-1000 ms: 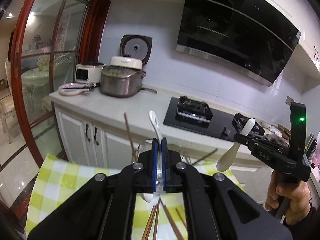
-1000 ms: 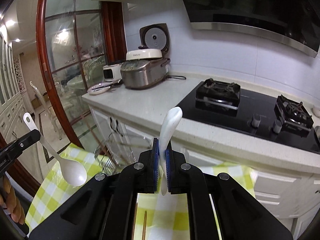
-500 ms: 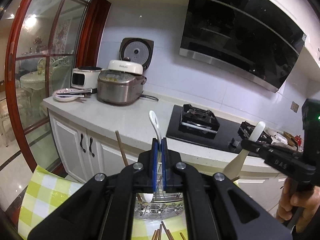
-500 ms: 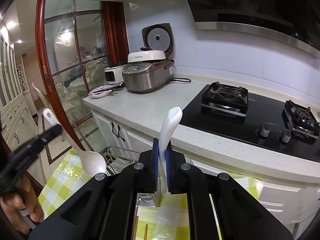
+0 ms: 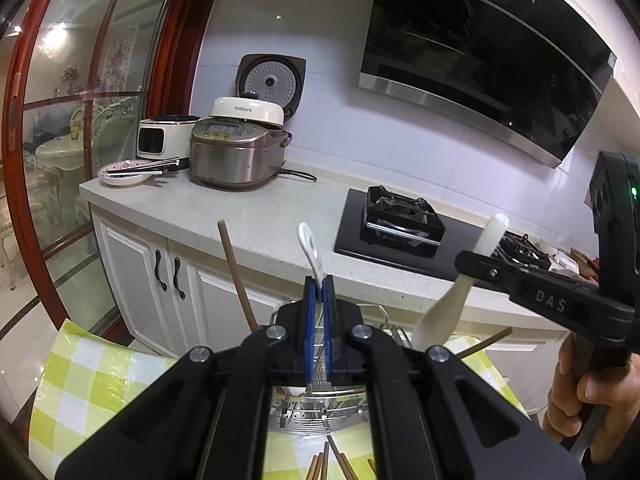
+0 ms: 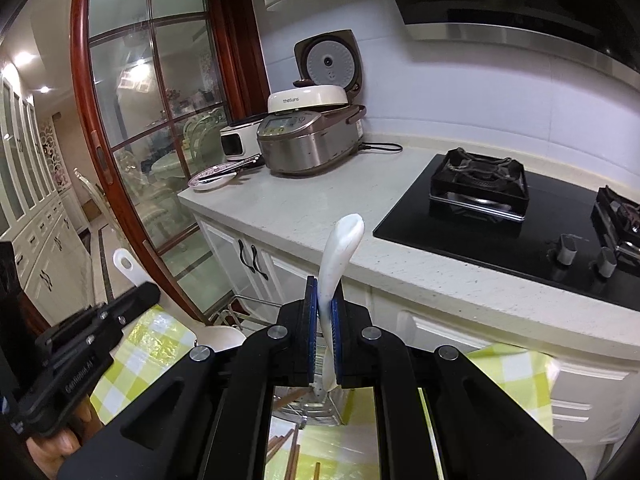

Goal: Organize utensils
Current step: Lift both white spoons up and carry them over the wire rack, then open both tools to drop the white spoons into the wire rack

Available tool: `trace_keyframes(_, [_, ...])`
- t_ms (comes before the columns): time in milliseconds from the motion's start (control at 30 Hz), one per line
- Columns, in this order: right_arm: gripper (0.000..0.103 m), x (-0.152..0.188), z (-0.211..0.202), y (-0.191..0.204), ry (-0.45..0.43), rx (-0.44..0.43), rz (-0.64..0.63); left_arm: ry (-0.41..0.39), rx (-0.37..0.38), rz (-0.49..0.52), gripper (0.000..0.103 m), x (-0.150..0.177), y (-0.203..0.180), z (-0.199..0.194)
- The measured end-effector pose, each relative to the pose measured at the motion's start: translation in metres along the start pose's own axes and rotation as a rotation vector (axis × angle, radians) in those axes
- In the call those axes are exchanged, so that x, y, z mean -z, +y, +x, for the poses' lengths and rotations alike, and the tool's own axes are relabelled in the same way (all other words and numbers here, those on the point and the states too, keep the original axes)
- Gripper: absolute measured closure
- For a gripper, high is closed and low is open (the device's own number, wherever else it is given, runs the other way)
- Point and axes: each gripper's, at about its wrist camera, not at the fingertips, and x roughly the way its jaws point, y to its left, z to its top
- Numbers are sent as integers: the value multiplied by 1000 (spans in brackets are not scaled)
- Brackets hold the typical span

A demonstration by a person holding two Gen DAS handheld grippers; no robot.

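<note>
Up front in the left wrist view, the left gripper [image 5: 316, 300] is pinching a white ladle-type spoon [image 5: 310, 248] by its looped handle, jaws clenched, the handle sticking up above a metal utensil rack [image 5: 320, 416] on the green checked cloth [image 5: 92, 380]. Wooden chopsticks [image 5: 328, 460] are lying below the rack, and one chopstick [image 5: 236, 272] is leaning up out of it.

Over in the right wrist view, the right gripper [image 6: 325, 320] is gripping a white ceramic spoon [image 6: 340, 248] upright, jaws clamped on its shaft, above the same rack [image 6: 312, 404]. Behind, a rice cooker [image 6: 308, 136] is sitting on the counter [image 6: 304, 208].
</note>
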Motion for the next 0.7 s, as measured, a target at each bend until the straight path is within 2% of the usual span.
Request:
trace_keyframes(433, [95, 26, 38, -7, -7, -38, 49, 73, 9, -11, 99, 25, 8, 14])
trace_keyframes(700, [93, 37, 48, -10, -6, -11, 42, 101, 13, -28, 97, 35, 13, 13])
